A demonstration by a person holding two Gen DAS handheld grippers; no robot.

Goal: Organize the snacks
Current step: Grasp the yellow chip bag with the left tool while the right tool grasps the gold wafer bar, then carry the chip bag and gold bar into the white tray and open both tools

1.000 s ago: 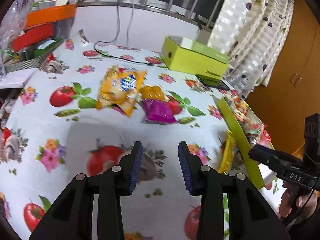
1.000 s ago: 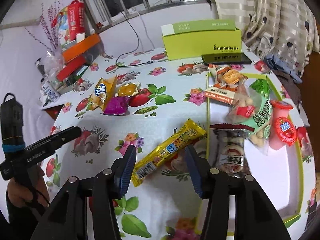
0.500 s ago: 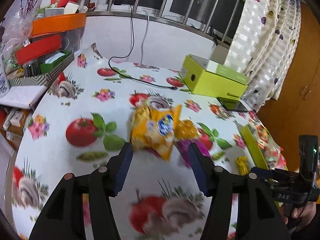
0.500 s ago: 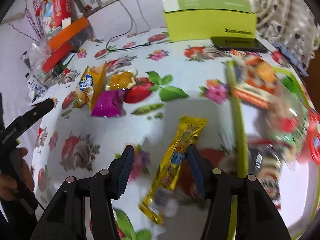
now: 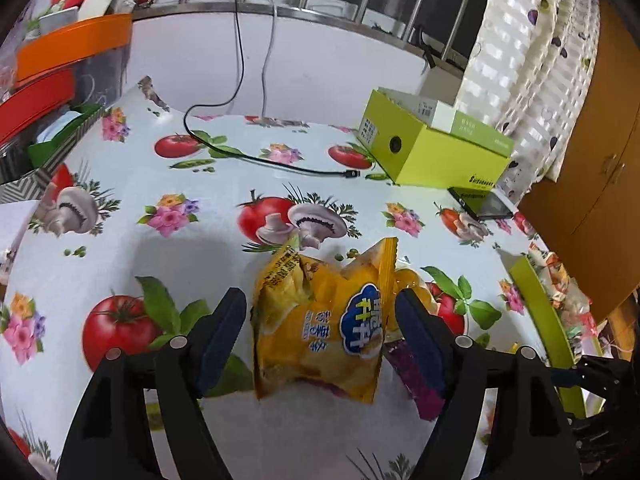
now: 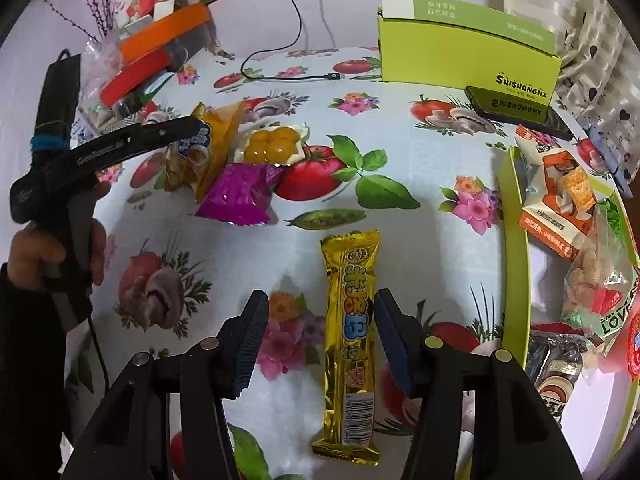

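Basically, both grippers were spread wide with nothing clamped. The left gripper (image 5: 320, 328) straddled the yellow chip bag (image 5: 320, 328), which sat upright and crumpled on the tablecloth (image 5: 168, 184). Its left pad stood clear of the bag; its right pad was at or just off the bag's edge, and I could not tell if they touched. A purple packet (image 5: 416, 380) lay behind the right finger, partly hidden, and a clear pack of yellow round snacks (image 5: 412, 284) peeked out just past the bag's right edge.

From the right wrist view, the same cluster sat at the far left of the table: chip bag (image 6: 208, 148), yellow round snacks (image 6: 276, 144), purple packet (image 6: 236, 196), all touching or overlapping. The left gripper (image 6: 192, 126) reached in at the chip bag, held by the left hand (image 6: 60, 256).

The right gripper (image 6: 320, 332) was open over the gold snack bar (image 6: 350, 344). The bar lay flat on the cloth, lengthwise along the fingers, closer to the right pad than to the left, with a gap to the left pad.

The green tray (image 6: 516, 264) was just right of the bar, with an orange-and-white cracker pack (image 6: 560, 200), a clear bag of puffs (image 6: 596, 280) and a dark packet (image 6: 556, 364) inside. Farther back were a lime green box (image 6: 460, 48), a phone (image 6: 516, 112) lying in front of it, and a black cable (image 6: 288, 76) on the cloth. An orange-lidded bin (image 5: 68, 48) stood off the left edge.
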